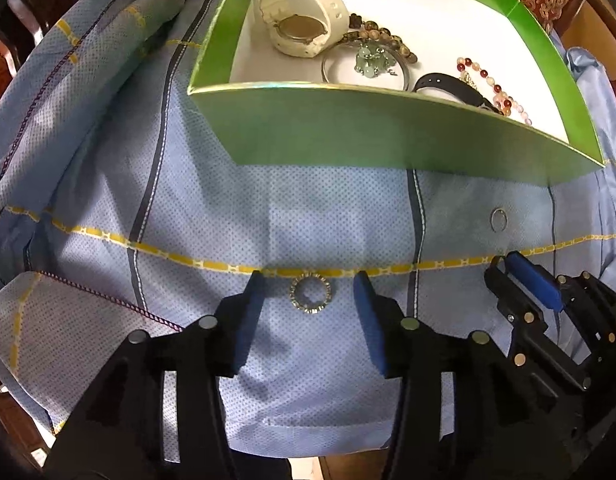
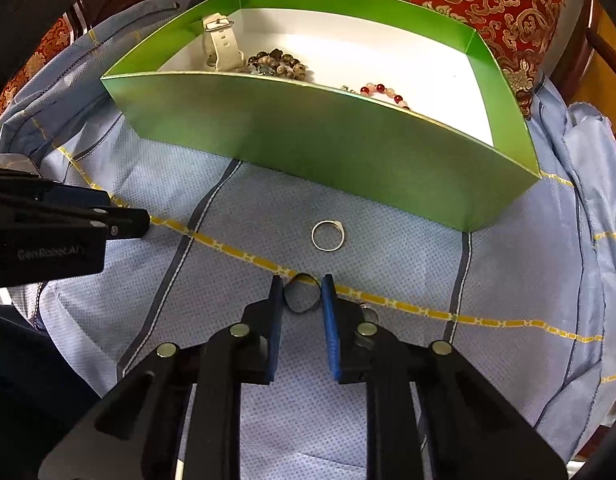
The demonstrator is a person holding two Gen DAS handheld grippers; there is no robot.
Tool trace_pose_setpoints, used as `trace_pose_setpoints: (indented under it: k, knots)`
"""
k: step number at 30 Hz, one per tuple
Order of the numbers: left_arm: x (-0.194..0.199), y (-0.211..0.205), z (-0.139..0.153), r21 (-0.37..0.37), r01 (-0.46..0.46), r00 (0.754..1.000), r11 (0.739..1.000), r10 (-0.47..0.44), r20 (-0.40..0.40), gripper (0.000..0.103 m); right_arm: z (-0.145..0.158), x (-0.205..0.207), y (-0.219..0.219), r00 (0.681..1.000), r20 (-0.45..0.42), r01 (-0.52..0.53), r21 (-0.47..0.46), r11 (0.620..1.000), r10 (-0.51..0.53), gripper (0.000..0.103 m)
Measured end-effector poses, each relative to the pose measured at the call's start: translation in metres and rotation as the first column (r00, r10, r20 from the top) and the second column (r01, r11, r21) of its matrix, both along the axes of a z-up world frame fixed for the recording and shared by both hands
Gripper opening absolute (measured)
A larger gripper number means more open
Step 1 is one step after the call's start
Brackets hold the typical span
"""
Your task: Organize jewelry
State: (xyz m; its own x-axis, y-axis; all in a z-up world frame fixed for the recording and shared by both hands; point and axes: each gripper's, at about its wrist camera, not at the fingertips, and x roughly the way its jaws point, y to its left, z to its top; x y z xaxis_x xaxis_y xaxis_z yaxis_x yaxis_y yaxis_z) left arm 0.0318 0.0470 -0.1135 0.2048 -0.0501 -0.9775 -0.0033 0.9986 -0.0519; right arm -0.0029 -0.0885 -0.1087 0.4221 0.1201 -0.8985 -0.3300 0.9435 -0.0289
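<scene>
Rings here are tiny, hard and slippery: the jeweled ring (image 1: 310,294) lies flat on the blue cloth (image 1: 211,200) between the spread left hand-held gripper (image 1: 310,292); the right hand-held gripper (image 2: 301,294) pinches a dark ring (image 2: 301,293) by its rim. Green box (image 2: 308,136) sits beyond.

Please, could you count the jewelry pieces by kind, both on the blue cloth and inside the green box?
Rings: 3 (stone-set ring, plain ring, dark ring)
Watches or wristbands: 2 (white watch, black band)
Bead bracelets: 2 (brown bracelet, red-and-white bracelet)
Bangles: 1 (silver bangle)
Charms: 1 (green charm)
Total: 9
</scene>
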Motion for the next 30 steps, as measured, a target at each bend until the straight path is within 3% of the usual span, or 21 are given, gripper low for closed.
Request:
trace_pose_setpoints:
  k: [1,3,13,21,30]
  knots:
    - [0.000,0.000,0.001,-0.004,0.001,1.000,1.000,-0.001,0.003,0.028,0.002,-0.004,-0.001,1.000,0.001,-0.001,-0.001,1.000,0.001,0.020]
    - [0.001,-0.001,0.001,-0.022,-0.002,1.000,1.000,0.002,0.004,0.021,0.002,-0.005,0.000,1.000,0.003,-0.003,-0.003,1.000,0.003,0.020]
    - [-0.002,0.008,0.010,-0.025,-0.011,1.000,1.000,0.012,0.019,0.021,0.003,-0.005,-0.003,1.000,-0.002,0.015,0.015,1.000,-0.015,0.020]
    - [-0.006,0.009,0.023,0.021,-0.016,0.998,1.000,0.015,0.054,0.021,0.022,-0.004,-0.013,0.999,0.034,0.038,0.027,0.999,-0.039,0.019]
    - [-0.005,0.003,0.031,0.047,0.003,0.997,0.999,-0.007,0.078,0.021,0.012,-0.005,-0.012,1.000,0.008,0.027,0.018,0.999,-0.027,0.019]
